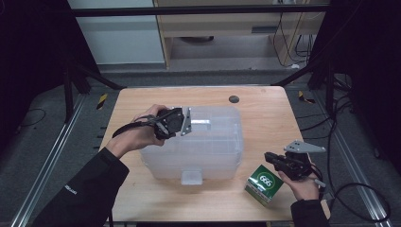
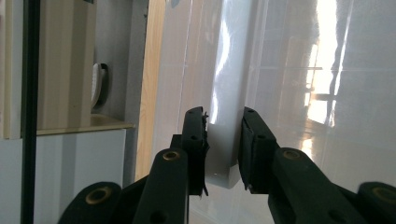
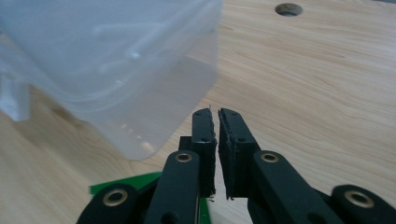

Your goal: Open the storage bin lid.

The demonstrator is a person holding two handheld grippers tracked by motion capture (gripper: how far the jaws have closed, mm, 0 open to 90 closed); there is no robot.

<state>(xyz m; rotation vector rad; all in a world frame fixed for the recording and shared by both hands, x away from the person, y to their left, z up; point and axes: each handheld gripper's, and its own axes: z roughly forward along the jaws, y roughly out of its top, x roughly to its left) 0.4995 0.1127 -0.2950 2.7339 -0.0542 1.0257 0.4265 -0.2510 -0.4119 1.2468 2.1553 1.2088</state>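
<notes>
Left tool (image 2: 223, 140) pinches the latch tab (image 2: 224, 154) of the translucent bin (image 1: 208, 151); right tool (image 3: 218, 140), clenched empty at 4 o'clock, gives no support, so the tab may slip free.

My sleeves (image 1: 90, 189) are black, with a small pale mark on the left forearm. Each of my grippers, the left gripper (image 2: 223, 140) and the right gripper (image 3: 217, 149), is black, with brass-ringed pivot holes, small screws along the jaws, a grey three-cornered plate (image 1: 304, 147) and a trailing black cable (image 1: 130, 126).
</notes>
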